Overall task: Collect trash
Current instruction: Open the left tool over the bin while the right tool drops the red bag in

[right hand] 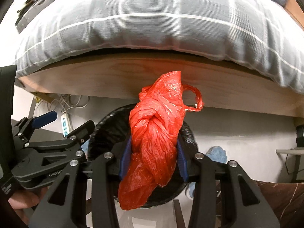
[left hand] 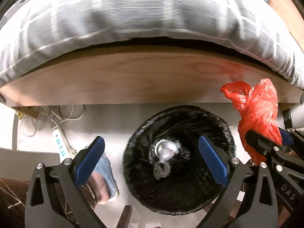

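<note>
While the bin stands on the floor beside the bed, the scene is recorded as follows.
Bin: a round waste bin (left hand: pixel 178 157) lined with black plastic is seen on the pale floor (left hand: pixel 106 121), just below the wooden bed frame (left hand: pixel 144 79).
Bin contents: a crumpled clear wrapper with a silvery lid (left hand: pixel 165 152) is seen lying at the bottom.
Left tongs: the left tongs (left hand: pixel 152 161) are held spread wide above the bin mouth, and nothing is gripped between the blue pads.
Right tongs: the right tongs (right hand: pixel 153 155) are closed part-way on the red plastic bag (right hand: pixel 153 138), which is pinched at its middle, below the knot.
Bag position: the bag is held in the air over the near rim of the bin, with its loop handle pointing toward the bed frame.
Handling: the bag is judged light, soft and slippery; it crumples under the pads, so the twisted, knotted part is thought the surest hold.
Risk: thin film may slide out if only a loose fold is pinched.
Surroundings: a grey checked duvet (right hand: pixel 152 28) and a white power strip (left hand: pixel 59 144) are noted.
</note>
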